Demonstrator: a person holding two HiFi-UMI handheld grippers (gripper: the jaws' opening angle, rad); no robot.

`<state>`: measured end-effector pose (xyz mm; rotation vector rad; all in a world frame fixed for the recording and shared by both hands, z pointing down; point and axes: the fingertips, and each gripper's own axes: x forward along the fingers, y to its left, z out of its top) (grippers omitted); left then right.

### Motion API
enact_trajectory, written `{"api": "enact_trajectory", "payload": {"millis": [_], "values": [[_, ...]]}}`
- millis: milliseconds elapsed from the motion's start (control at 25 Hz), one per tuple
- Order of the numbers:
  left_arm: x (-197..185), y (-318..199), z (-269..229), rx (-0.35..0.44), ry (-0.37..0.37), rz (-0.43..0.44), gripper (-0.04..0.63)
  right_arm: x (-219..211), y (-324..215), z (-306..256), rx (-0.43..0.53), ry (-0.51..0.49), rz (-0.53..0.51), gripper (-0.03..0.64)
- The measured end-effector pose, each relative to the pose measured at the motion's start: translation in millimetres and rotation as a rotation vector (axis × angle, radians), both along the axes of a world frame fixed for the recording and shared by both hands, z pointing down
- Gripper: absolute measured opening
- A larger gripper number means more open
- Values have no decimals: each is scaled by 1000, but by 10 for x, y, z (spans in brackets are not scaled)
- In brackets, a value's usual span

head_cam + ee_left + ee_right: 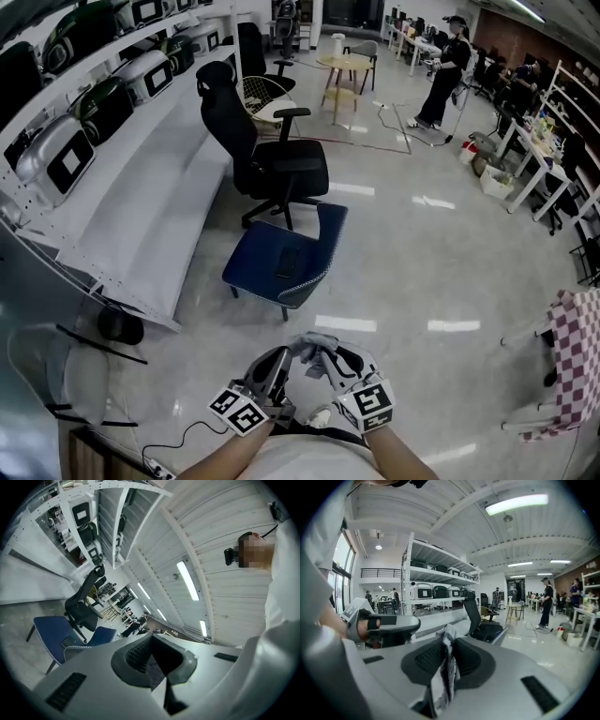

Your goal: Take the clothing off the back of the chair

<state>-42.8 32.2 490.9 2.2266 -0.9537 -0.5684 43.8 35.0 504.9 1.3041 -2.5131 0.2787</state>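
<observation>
1. Long white shelf (pixel 159 187) down the left of the room, with rows of boxy machines on the tiers above it. It plays no part in the job.
2. Black office chair (pixel 272 159) on open floor, its back bare.
3. Blue chair (pixel 251 261) just in front of it and nearer the person. A dark flat object (pixel 287 262) lies on the seat and nothing hangs on its back.
4. Checked garment (pixel 579 361) at the far right edge, draped over a white frame (pixel 525 427) that is partly cut off. I judge this to be the clothing and chair meant. It hangs well apart from both tools and is untouched, so the task proper is not yet started.
5. Left gripper (pixel 157 663) and right gripper (pixel 445 667) are held low against the person's body with their tips almost meeting.
6. A small grey-white cloth (pixel 449 639) is the reason for that pose: each tool pinches an end of it.
   - The right jaws are clamped on a hanging strip of it, plain in the right gripper view.
   - The left jaws are drawn together, with a sliver of patterned fabric showing between them.
   - I cannot tell whether the cloth is related to the garment. Both tools would have to let it go before reaching for the garment.
</observation>
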Motion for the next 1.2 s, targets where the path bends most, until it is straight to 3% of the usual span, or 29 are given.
{"api": "enact_trajectory", "payload": {"millis": [240,560,720,1200], "values": [[82,301,124,-49,-15,0,8,-10,267,125,-52,-36,-35,70],[188,241,36,-21,-28,70,8,148,244,14,-31,-46,48,71],[98,153,-68,15,-37,84,8,94,171,-61,-6,-46,75,71],[-219,-87,-124,23,-33,76,8,-147,-55,-147,20,-29,87,69]]}}
